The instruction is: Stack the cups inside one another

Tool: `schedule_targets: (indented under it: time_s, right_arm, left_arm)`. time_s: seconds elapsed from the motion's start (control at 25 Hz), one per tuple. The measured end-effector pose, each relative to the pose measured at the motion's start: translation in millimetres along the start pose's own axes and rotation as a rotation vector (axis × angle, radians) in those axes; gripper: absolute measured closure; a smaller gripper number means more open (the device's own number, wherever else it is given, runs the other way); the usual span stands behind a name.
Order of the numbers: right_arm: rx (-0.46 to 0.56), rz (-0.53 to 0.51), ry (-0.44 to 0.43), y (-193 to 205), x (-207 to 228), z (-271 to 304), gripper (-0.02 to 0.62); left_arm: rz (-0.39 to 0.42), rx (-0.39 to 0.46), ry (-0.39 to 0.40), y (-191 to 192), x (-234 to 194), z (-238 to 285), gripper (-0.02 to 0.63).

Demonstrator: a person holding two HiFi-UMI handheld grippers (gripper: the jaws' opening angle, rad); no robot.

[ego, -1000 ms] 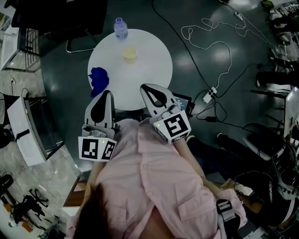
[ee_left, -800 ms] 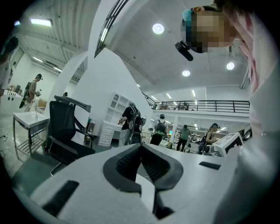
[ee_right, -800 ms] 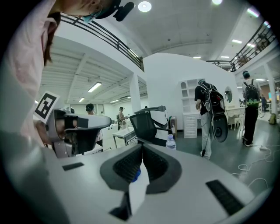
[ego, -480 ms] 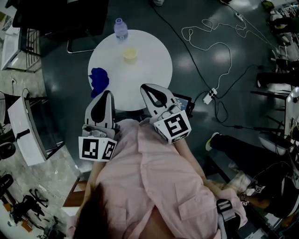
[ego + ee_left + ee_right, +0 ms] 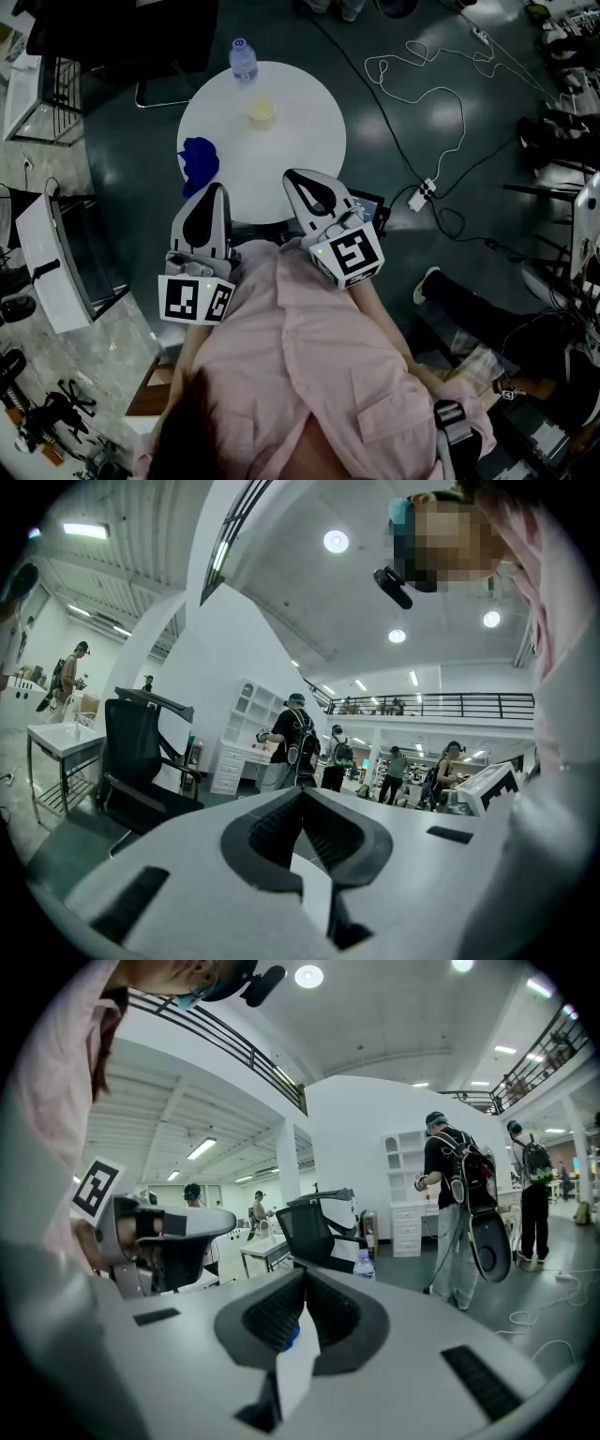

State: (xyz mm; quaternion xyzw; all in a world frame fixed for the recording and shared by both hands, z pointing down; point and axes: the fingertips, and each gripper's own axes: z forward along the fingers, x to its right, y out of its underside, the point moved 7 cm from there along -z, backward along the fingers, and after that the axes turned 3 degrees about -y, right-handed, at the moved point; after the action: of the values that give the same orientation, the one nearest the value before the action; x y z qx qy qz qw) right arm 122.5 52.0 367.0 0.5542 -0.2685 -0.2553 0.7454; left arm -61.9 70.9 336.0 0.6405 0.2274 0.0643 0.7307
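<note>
A round white table (image 5: pixel 300 150) stands in front of me in the head view. On its far side sits a pale yellow cup (image 5: pixel 262 110), upright. A blue object (image 5: pixel 199 161) of unclear shape lies at the table's left edge. My left gripper (image 5: pixel 214 188) hovers at the near left rim, shut with nothing in it. My right gripper (image 5: pixel 292 176) is over the near edge, shut and empty too. In the left gripper view the left gripper (image 5: pixel 302 799) has its jaws meeting at the tip. A sliver of the blue object (image 5: pixel 292 1336) shows behind the right gripper (image 5: pixel 305 1279).
A clear water bottle (image 5: pixel 243 58) stands at the table's far rim, the same bottle (image 5: pixel 364 1265) showing in the right gripper view. A black chair (image 5: pixel 169 47) is behind the table. Cables (image 5: pixel 422 84) and a power strip (image 5: pixel 419 190) lie on the floor right. People (image 5: pixel 459 1213) stand nearby.
Both grippers and the table's objects have stayed put. At the right of the head view a person's legs have shifted on the floor.
</note>
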Motion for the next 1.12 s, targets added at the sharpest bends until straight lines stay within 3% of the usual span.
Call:
schedule_targets:
  time_s: [1.12]
  right_arm:
    - [-0.004, -0.004, -0.02, -5.0, -0.9, 3.6, 0.565]
  left_arm:
    - [-0.009, -0.006, -0.003, 0.0, -0.8, 3.8, 0.588]
